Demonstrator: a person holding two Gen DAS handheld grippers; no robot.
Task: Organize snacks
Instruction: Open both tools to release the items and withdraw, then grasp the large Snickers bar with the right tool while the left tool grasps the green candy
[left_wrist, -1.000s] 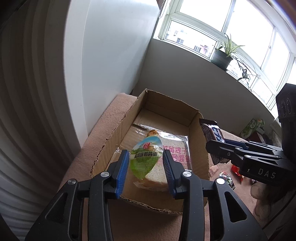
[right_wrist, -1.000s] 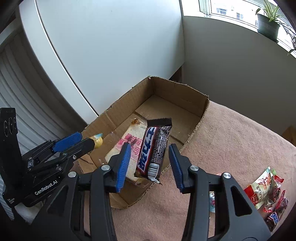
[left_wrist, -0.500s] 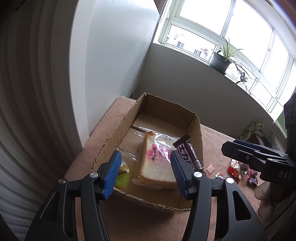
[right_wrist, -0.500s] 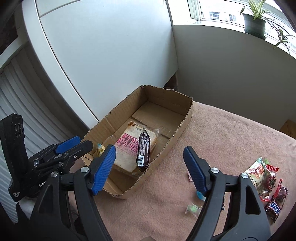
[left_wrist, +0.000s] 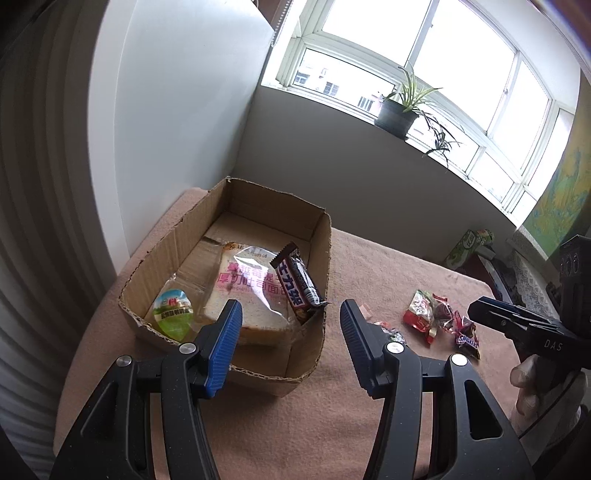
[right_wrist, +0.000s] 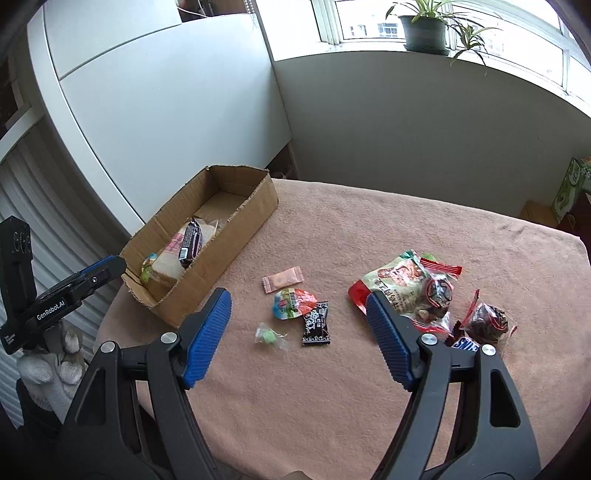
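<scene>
Between the jaws: nothing held; right gripper (right_wrist: 299, 338) stands wide and empty above the table (right_wrist: 369, 229), and left gripper (left_wrist: 291, 341) stands part open and empty at the near end of the cardboard box (left_wrist: 184, 236).
Jaw motion: both sets opened within the last second and have since held their width.
Nearest loose snacks: small green candy (right_wrist: 269, 336), black sachet (right_wrist: 315, 324), round foil pack (right_wrist: 293, 303) and pink sachet (right_wrist: 282, 279), mid-table near the front edge.
Handling: probably light, crinkly, slippery film; grip across the body (not the sealed fins).
Right-side pile: red bags (right_wrist: 402, 284), likely soft and bulky.
Already boxed: bread slice (left_wrist: 247, 295), chocolate bar (left_wrist: 297, 284), egg pack (left_wrist: 173, 308).
</scene>
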